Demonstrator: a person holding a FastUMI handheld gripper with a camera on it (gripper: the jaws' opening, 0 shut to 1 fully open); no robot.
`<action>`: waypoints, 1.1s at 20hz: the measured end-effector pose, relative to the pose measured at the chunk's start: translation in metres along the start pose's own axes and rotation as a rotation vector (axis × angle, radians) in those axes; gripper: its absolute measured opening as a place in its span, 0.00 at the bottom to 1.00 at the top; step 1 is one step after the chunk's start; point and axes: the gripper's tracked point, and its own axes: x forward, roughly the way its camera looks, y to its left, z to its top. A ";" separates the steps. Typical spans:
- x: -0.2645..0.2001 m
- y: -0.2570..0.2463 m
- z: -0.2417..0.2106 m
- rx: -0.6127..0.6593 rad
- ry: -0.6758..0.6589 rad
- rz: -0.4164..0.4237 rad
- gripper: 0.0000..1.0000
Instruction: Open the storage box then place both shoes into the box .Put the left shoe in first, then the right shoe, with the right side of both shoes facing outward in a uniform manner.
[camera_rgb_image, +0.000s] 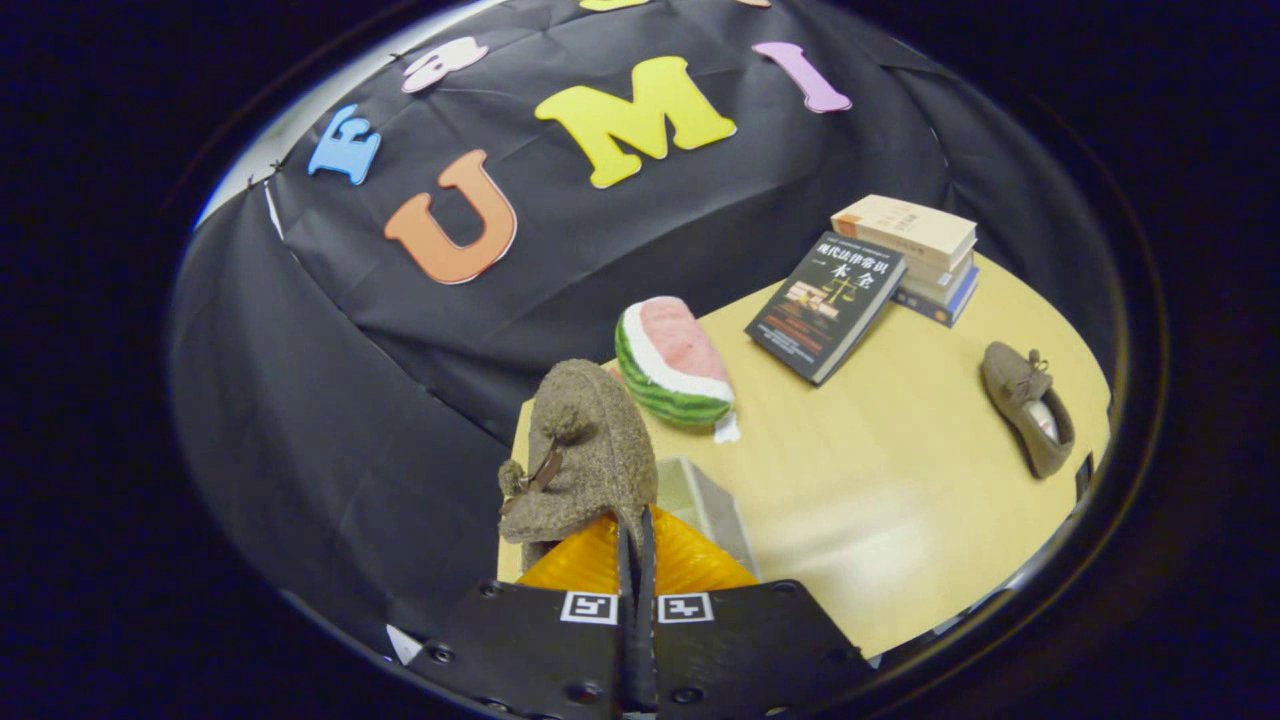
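Note:
My gripper (635, 540) is shut on the rim of a brown fuzzy shoe (580, 450), which hangs toe-up just ahead of the fingers. Right under the shoe is the storage box: a clear wall (705, 500) and an orange ridged part (690, 565) show between the shoe and the fingers. I cannot tell whether the shoe touches the box. The second brown shoe (1030, 405) lies on the wooden table (900, 480), far off to the right, with its opening facing me.
A toy watermelon slice (670, 365) stands just beyond the held shoe. A dark book (825, 305) leans against a stack of books (915, 255) at the table's far side. The black cloth wall rises close behind the table.

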 end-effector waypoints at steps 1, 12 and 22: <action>0.006 0.008 -0.010 -0.002 0.015 0.000 0.00; 0.071 0.023 -0.091 -0.013 0.098 -0.063 0.00; 0.087 0.012 -0.131 -0.009 0.166 -0.074 0.00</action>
